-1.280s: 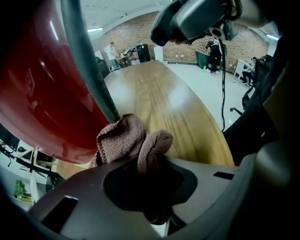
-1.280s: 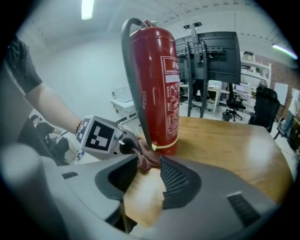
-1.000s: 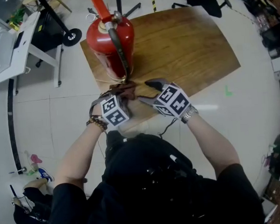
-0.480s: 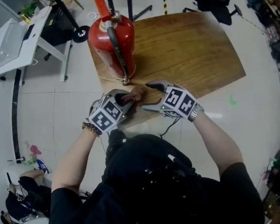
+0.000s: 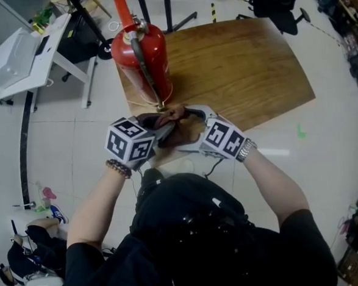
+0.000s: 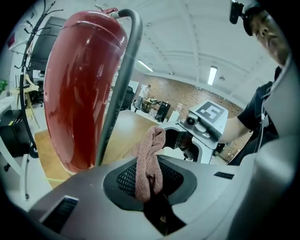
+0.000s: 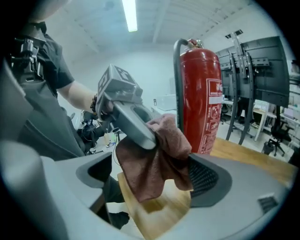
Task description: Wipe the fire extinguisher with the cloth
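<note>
Left gripper view shows the left gripper (image 6: 151,187) clamped on the cloth (image 6: 152,145). The right gripper (image 7: 150,197) has just been opening its jaws, cloth hanging between them. The fire extinguisher (image 5: 139,56) stands upright on the table (image 5: 241,68), just ahead; I would withdraw the right one, then press the cloth flat.

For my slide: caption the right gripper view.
Left gripper holds the cloth between the just-opened jaws of the right gripper, fire extinguisher upright behind.

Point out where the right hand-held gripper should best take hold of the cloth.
The loose lower fold of the cloth, hanging below the left hand-held gripper that pinches its top. Probably come from the person's right: the right hand-held gripper, whose jaws have just been opening, straddles that drape.
</note>
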`<state>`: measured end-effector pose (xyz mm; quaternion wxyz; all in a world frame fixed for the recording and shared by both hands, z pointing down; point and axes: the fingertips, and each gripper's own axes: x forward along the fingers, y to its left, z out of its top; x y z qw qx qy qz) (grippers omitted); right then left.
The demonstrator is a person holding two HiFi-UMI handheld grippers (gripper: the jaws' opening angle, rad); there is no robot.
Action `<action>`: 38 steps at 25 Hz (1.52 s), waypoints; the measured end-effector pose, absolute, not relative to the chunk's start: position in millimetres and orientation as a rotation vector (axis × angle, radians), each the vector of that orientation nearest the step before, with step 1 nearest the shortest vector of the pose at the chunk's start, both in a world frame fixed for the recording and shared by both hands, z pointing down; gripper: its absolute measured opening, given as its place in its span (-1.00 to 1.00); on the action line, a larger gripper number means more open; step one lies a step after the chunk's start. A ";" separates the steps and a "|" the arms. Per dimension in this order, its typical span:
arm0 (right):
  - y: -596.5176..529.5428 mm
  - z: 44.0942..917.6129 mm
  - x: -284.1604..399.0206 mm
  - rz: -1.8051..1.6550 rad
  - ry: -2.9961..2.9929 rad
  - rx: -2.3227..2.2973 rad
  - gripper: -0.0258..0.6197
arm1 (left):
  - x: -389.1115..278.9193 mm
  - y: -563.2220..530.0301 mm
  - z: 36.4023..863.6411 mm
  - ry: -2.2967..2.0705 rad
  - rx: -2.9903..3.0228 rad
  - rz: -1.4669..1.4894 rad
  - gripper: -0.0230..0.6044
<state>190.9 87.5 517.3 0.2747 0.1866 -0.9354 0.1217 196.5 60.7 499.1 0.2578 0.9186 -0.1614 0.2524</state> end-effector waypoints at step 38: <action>20.0 429.3 239.1 0.085 -2.365 1.251 -0.52 | 134.6 53.3 399.3 -0.401 2.655 0.478 -0.62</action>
